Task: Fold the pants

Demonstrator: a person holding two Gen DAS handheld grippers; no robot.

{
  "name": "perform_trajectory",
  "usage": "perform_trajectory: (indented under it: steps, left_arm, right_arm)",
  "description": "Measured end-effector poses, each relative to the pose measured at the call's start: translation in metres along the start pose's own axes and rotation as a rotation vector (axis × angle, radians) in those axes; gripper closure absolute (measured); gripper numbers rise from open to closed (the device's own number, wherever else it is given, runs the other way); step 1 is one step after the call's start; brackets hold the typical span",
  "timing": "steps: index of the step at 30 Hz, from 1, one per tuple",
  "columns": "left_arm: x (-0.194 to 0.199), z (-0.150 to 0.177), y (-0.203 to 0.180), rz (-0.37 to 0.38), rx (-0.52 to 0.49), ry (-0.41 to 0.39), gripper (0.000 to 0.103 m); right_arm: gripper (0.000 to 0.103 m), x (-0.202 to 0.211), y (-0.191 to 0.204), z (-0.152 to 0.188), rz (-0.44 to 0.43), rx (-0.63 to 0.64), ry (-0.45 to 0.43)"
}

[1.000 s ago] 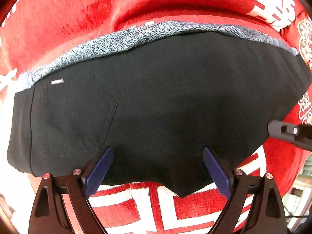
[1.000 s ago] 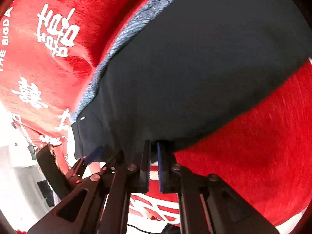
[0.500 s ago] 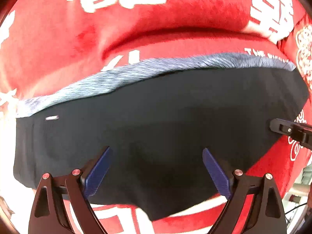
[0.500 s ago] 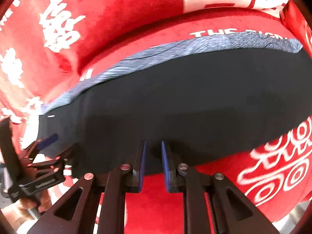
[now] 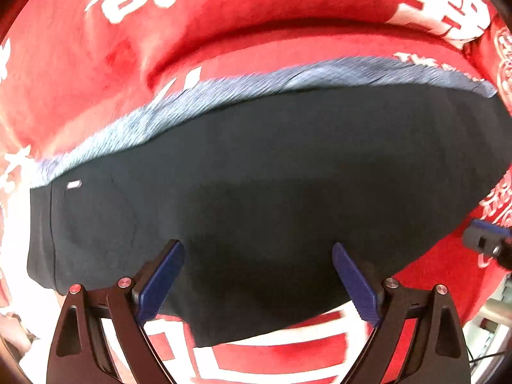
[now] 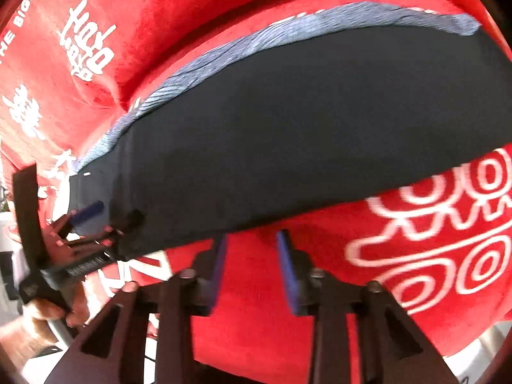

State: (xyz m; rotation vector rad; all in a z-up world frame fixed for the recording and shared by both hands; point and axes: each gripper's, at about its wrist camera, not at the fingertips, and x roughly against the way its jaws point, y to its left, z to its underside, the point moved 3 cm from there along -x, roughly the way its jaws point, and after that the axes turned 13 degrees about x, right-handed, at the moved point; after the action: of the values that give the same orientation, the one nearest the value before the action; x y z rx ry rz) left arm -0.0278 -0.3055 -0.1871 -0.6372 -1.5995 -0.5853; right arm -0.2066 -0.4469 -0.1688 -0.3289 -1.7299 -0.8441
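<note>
The black pants (image 5: 272,192) lie flat on a red blanket, with a blue-grey speckled strip (image 5: 224,96) showing along their far edge. They also fill the right wrist view (image 6: 304,128). My left gripper (image 5: 257,252) is open, its blue pads over the near part of the pants; it shows at the left of the right wrist view (image 6: 105,217). My right gripper (image 6: 251,240) is open and empty, just off the near edge of the pants over the blanket; its tip shows at the right of the left wrist view (image 5: 486,240).
The red blanket (image 5: 224,25) with white characters covers the whole surface and rises in a fold behind the pants. It has white swirl patterns at the right (image 6: 448,224). A person's hand (image 6: 48,313) holds the left gripper at the lower left.
My right gripper has opened, let go of the pants edge and drawn back off the fabric. The left gripper stays open and has shifted slightly over the pants.
</note>
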Motion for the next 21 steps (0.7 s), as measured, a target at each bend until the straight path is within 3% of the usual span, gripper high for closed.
perform_trajectory:
  steps: [10, 15, 18, 21]
  left_arm:
    - [0.013, -0.043, -0.11, 0.062, -0.055, -0.045, 0.008]
    - [0.011, -0.065, -0.153, 0.085, -0.013, -0.062, 0.008]
    - [0.001, -0.078, -0.173, 0.051, -0.011, -0.071, 0.008]
    - [-0.014, -0.073, -0.184, 0.012, 0.008, -0.03, 0.008]
  right_arm:
    - [0.061, 0.056, -0.089, 0.005, 0.047, -0.118, -0.062]
    - [0.061, 0.08, -0.128, -0.03, 0.108, -0.109, -0.165]
    - [0.061, 0.076, -0.147, -0.067, 0.106, -0.09, -0.187]
    - [0.061, 0.057, -0.155, -0.1, 0.103, -0.041, -0.174]
